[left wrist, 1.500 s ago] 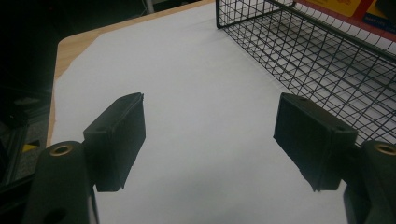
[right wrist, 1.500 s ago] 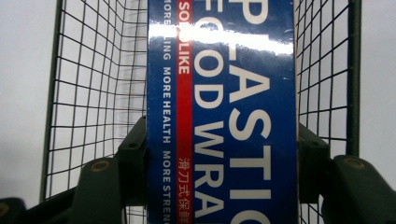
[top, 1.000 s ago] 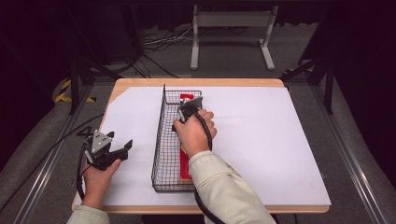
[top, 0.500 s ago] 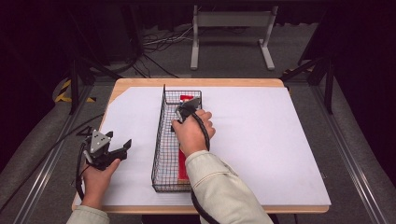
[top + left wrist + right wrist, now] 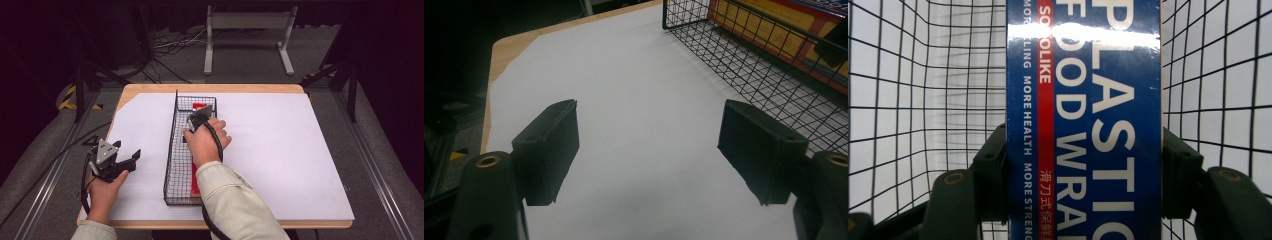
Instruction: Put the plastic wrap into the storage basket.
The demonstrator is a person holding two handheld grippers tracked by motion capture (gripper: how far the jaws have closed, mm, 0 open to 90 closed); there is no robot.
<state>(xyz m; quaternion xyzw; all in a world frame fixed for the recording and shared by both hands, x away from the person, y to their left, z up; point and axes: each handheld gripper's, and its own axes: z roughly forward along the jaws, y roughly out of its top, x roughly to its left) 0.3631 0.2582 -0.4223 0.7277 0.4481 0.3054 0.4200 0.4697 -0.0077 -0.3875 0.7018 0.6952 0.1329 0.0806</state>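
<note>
A long box of plastic food wrap (image 5: 1088,75), blue on top with red sides (image 5: 194,185), lies lengthwise inside a black wire basket (image 5: 170,150). My right gripper (image 5: 192,122) reaches down into the basket near its far end. In the right gripper view, the right gripper (image 5: 1083,150) has both pads pressed against the box's long sides, so it is shut on the box. My left gripper (image 5: 129,149) hovers over the white sheet left of the basket, and the left gripper (image 5: 649,107) stands open with nothing between its jaws. The basket wall (image 5: 744,60) and the box (image 5: 769,25) lie off to its right.
A white sheet (image 5: 280,150) covers the wooden table (image 5: 210,89). The basket stands left of centre, running from the near edge toward the far side. Beyond the table are a metal stand (image 5: 247,30) and floor cables (image 5: 165,45).
</note>
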